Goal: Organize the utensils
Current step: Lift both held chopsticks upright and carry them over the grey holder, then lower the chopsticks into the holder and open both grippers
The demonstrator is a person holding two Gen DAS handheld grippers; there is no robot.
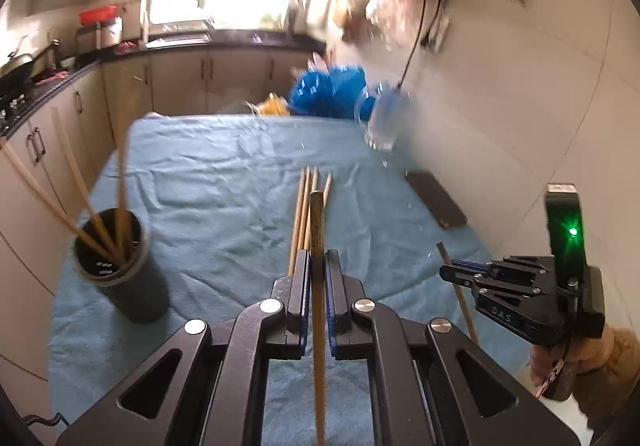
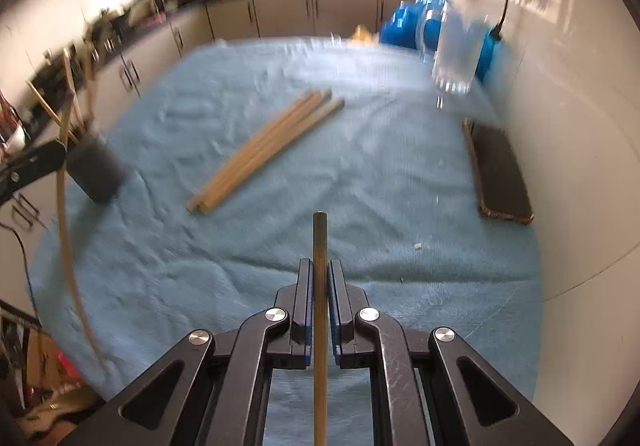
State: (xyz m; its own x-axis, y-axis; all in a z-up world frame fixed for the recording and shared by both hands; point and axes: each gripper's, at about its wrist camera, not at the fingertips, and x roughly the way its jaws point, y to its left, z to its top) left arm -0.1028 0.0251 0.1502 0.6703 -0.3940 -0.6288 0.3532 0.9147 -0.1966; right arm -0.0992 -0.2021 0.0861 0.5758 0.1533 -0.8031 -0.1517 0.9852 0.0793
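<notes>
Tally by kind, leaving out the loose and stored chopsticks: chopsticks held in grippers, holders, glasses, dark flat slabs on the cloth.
Chopsticks held: 2, one in the left gripper, one in the right gripper
Black holder: 1
Glass: 1
Dark slab: 1
Total: 5

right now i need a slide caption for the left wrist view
Left tongs shut on a chopstick above the blue cloth, black holder at left.

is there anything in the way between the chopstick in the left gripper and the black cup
Nothing visible. The left gripper holds a wooden chopstick; only bare blue cloth lies between it and the black cylindrical holder.
</notes>
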